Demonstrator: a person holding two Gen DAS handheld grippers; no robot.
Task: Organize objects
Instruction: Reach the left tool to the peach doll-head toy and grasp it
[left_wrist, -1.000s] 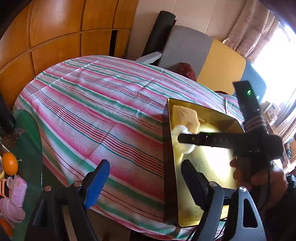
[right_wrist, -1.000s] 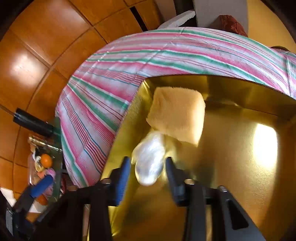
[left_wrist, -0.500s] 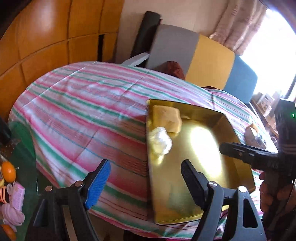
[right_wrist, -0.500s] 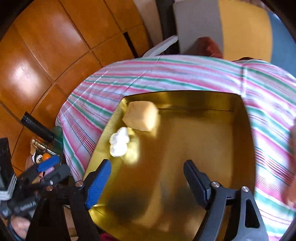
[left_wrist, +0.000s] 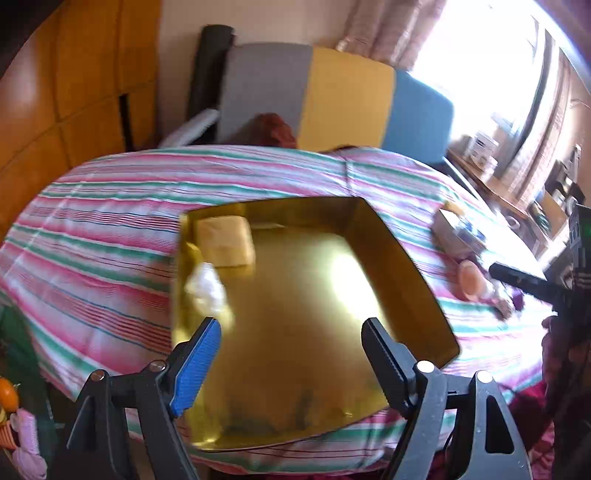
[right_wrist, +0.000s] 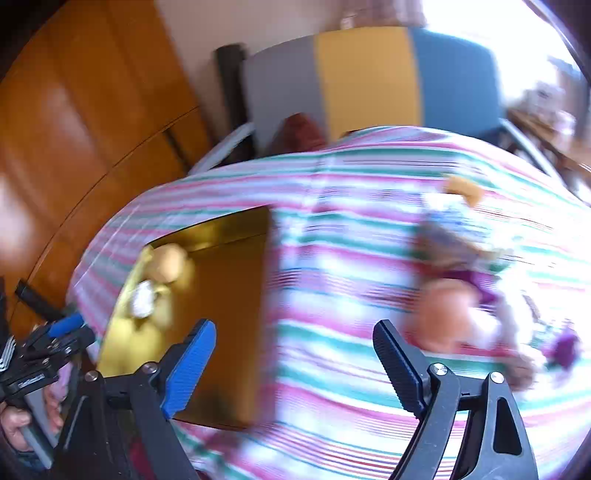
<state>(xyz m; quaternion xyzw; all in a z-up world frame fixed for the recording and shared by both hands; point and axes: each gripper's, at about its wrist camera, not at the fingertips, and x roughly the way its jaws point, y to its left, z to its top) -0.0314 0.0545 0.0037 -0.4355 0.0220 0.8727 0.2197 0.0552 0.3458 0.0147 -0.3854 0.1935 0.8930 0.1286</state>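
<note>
Right tongs (right_wrist: 293, 363) are opening, nothing between them, over striped cloth (right_wrist: 332, 332). Beyond their left finger lies the gold tray (right_wrist: 221, 295) holding a yellow sponge (right_wrist: 168, 264) and white wad (right_wrist: 142, 302). Left tongs (left_wrist: 290, 363) gape empty over the tray. Only the right view shows blurred clutter (right_wrist: 450, 314) past its right finger.
</note>
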